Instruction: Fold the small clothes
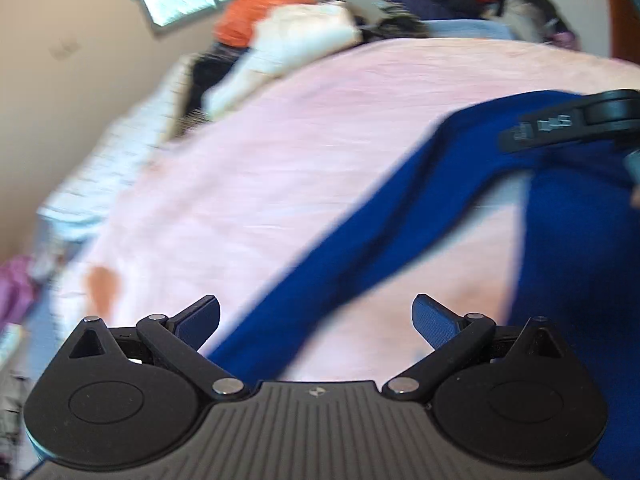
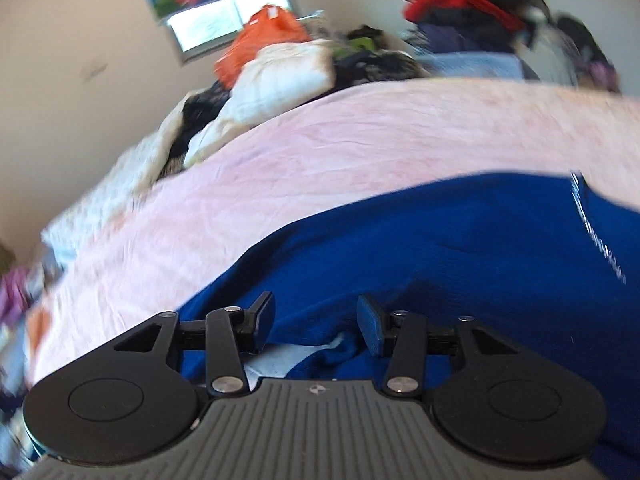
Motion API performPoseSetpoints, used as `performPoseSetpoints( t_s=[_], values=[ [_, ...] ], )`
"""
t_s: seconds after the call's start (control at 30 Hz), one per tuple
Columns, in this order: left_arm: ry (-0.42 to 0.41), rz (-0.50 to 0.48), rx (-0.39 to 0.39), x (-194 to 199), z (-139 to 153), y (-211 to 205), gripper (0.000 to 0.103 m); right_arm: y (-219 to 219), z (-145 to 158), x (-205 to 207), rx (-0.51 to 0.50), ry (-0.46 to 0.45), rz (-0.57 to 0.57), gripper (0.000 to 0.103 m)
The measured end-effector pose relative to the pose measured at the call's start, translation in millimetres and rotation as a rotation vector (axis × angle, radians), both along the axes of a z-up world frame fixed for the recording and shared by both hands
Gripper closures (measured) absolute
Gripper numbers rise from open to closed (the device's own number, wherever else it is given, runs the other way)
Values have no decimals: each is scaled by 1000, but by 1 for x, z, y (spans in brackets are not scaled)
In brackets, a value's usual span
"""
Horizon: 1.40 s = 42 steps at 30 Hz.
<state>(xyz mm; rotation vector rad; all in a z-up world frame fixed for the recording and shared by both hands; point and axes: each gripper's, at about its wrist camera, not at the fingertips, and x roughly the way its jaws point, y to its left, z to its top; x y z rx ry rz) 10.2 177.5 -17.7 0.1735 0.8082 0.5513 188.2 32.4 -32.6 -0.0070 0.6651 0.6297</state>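
Garment: the blue garment (image 2: pixel 440 248) lies on the pink bedsheet (image 2: pixel 320 148), spread toward your right side. One long blue strip of it, maybe a sleeve or a leg, runs diagonally in the left wrist view (image 1: pixel 360 240).

Left gripper (image 1: pixel 316 322): your jaws stand wide apart and hold nothing. The blue strip passes under the gap between the pads, but I cannot tell if a pad touches it.

Right gripper (image 2: pixel 316 322): the jaws are apart, narrower than the left ones, directly over the blue cloth. Nothing is pinched. A light patch of fabric (image 2: pixel 304 354), perhaps a label or lining, shows just under the fingers.

Picture quality: both views are blurred, so fine edges of the cloth are hard to read.

Risk one: if you close the right jaws here, you may catch two layers, or only the light patch, and the fold will come crooked.

Risk two: the left gripper may close on the bedsheet together with the strip, and pulling will drag the sheet.

Risk three: the strip looks twisted; folding without flattening it first can leave a lump.

Background: a pile of other clothes (image 2: pixel 460 4) sits at the far side of the bed, well apart.
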Motion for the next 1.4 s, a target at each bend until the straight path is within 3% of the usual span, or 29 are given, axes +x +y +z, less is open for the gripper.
performPoseSetpoints(
  t_s=[0.07, 0.17, 0.23, 0.3, 0.37, 0.57, 0.7, 0.83, 0.9, 1.0, 1.07, 1.13, 1.2, 1.33, 1.37, 1.4],
  values=[
    [13, 66, 86, -15, -2, 23, 0, 22, 3, -6, -137, -106, 23, 52],
    [68, 122, 126, -35, -11, 56, 0, 52, 0, -9, -325, -210, 75, 48],
    [89, 141, 156, -45, -20, 69, 0, 71, -8, -10, -420, -207, 127, 47],
    [117, 159, 199, -51, -31, 76, 0, 88, -17, -17, -457, -173, 180, 47],
    [116, 157, 195, -52, -37, 82, 0, 104, -18, -30, -465, -183, 212, 47],
    [22, 301, 235, -56, -19, 123, 0, 168, -5, -52, -322, -26, 393, 41],
    [-50, 441, 166, -69, 4, 167, 0, 214, -2, -56, -253, 58, 444, 38],
    [-105, 441, 79, -87, 19, 180, 0, 246, -7, -64, -218, 96, 480, 31],
    [-91, 409, 51, -87, 17, 175, 0, 245, -4, -60, -116, 194, 482, 30],
    [-80, 396, 59, -84, 10, 165, 0, 225, 2, -48, 124, 399, 504, 28],
    [-79, 400, 77, -83, 8, 161, 0, 207, 9, -42, 209, 445, 474, 27],
    [-103, 424, 103, -87, 14, 164, 0, 191, 12, -41, 194, 447, 425, 19],
    [-122, 458, 117, -91, 23, 173, 0, 182, 7, -46, 153, 467, 405, 20],
    [-196, 573, 119, -111, 50, 202, 0, 197, -21, -73, 165, 606, 452, 17],
    [-214, 604, 117, -117, 55, 209, 0, 207, -17, -81, 168, 602, 482, 15],
    [-237, 636, 112, -124, 60, 216, 0, 216, -14, -89, 206, 663, 542, 15]
  ],
)
